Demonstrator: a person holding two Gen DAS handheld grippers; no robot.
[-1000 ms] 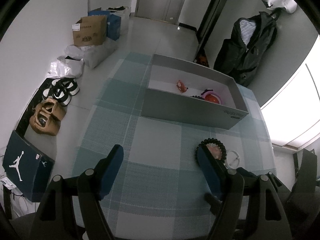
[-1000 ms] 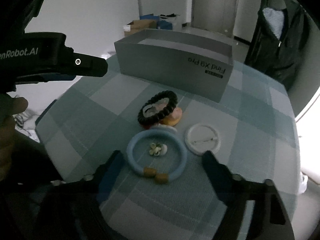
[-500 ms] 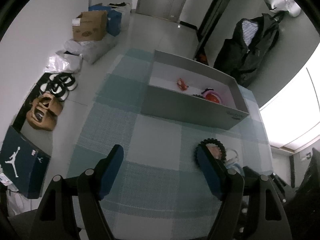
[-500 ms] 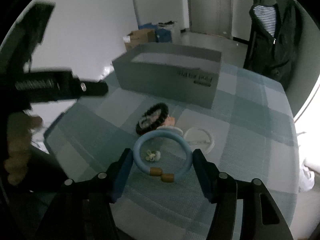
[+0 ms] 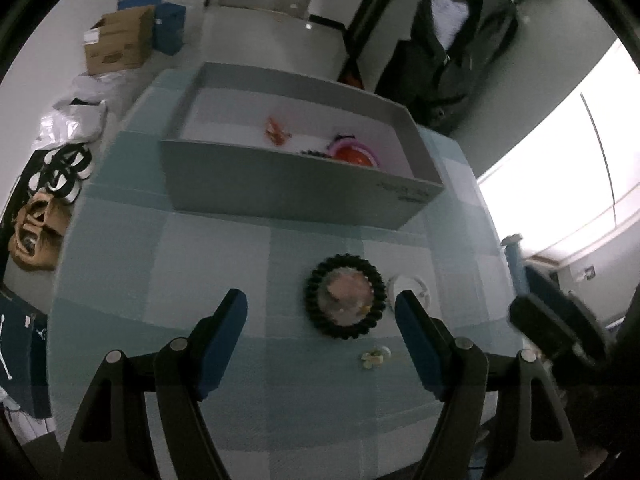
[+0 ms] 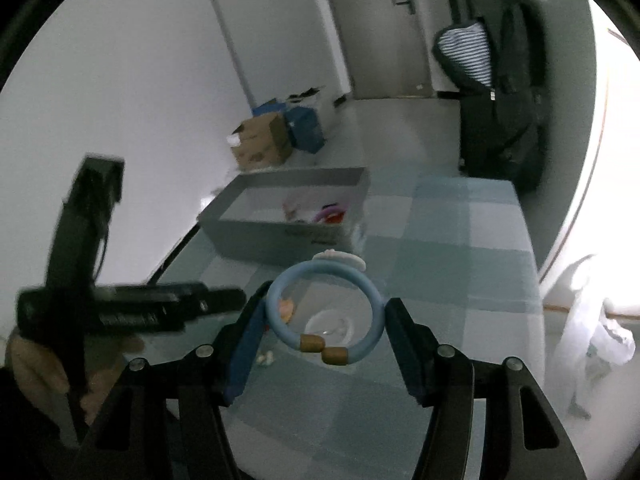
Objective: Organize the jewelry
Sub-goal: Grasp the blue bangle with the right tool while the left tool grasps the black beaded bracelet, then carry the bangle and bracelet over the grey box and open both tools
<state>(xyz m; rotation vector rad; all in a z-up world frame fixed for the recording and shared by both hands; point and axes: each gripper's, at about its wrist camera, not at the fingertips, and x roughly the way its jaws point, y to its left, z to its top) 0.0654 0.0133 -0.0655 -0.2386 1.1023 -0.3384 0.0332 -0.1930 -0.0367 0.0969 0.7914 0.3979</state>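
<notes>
The right gripper (image 6: 324,320) pinches the pale blue bangle (image 6: 323,307) between its pads, lifted above the checked tablecloth (image 6: 440,280), on the near side of the grey box (image 6: 280,236). The left gripper (image 5: 320,320) hangs spread wide over the black beaded bracelet (image 5: 345,296), also before the box.

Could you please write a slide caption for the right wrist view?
Right gripper lifts a blue bracelet toward the gray box.
</notes>
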